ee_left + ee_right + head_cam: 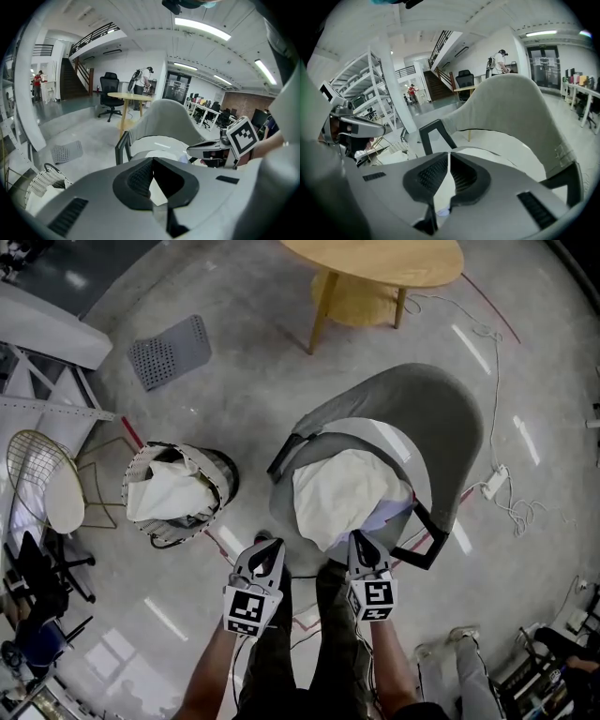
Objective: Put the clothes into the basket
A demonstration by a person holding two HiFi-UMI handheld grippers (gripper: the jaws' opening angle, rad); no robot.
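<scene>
Clothes (349, 491): a white heap piled on the seat of a grey chair (427, 409), straight ahead of both hand-held grippers. Nearest, at the bottom of the head view, two forearms and dark trouser legs, each hand carrying a tool with a marker cube.

Left hand-held gripper (267, 542) (153, 159) clenched, pads pressed tip to tip in its own view, nothing between them. Aimed at the floor (281, 390) by the chair's front left corner, just left of the heap and apart from it.

Right hand-held gripper (359, 538) (449, 154) likewise clenched and empty, tips at the near edge of the heap; touching or just above, impossible to tell. Past those shut jaws, pale cloth low in front and the chair's curved back rising behind.

Left of the chair and near the left hand-held gripper, a round wire basket (223, 479) standing on the floor, another white piece (161, 495) already lying inside. Further left, beside the basket, a gold wire chair (64, 495). To the right of the grey chair, a white power strip (494, 482) with a loose cable. Further off, a grey perforated mat (169, 351) flat on the floor. Farthest, a round wooden table (375, 259) on slanted legs.
</scene>
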